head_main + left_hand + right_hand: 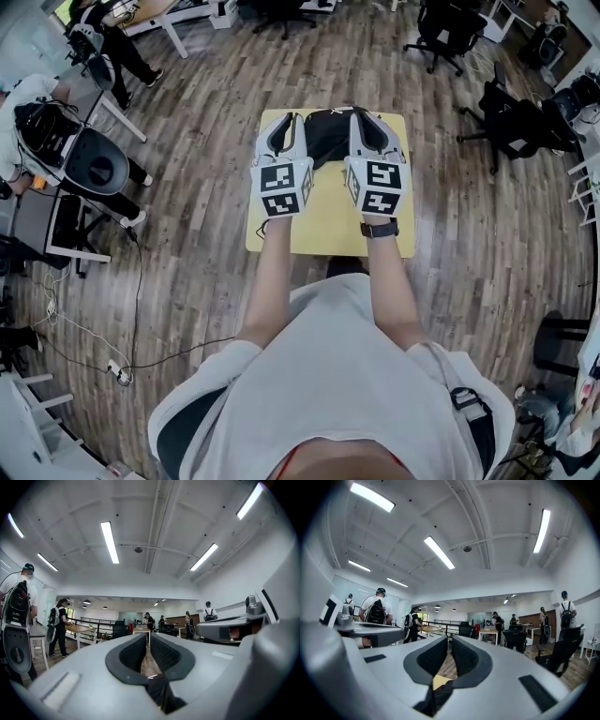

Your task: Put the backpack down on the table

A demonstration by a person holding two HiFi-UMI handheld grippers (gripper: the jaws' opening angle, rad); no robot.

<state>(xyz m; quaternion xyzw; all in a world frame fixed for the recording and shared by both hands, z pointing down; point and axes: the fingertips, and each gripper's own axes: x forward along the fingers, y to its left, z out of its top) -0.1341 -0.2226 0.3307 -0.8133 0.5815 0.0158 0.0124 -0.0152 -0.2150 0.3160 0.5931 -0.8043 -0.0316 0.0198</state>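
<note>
You stand over a small yellow table (328,230) with both arms stretched forward and a black backpack (328,136) caught between your two tools at its far edge. Your left gripper (287,122) has its jaws drawn nearly together, and its own view shows a fold of the bag's black fabric (159,693) nipped deep at their root, while the ribbed pads nearer the tips (148,637) stand a sliver apart with only the room beyond showing through. Your right gripper (366,120) matches it: jaws close together (450,639), dark cloth (440,696) clamped low between them, a corner of the yellow tabletop (439,681) peeking just above the fabric.

From the head view only the middle strip of the backpack shows; the gripper bodies and their marker cubes cover its sides, and your arms hide the table's near edge. Whether the bag's underside touches the tabletop or hangs just above it cannot be told from overhead. Neither gripper view shows which part of the bag, strap or shell, is pinched. A dark watch (380,228) sits on your right wrist
</note>
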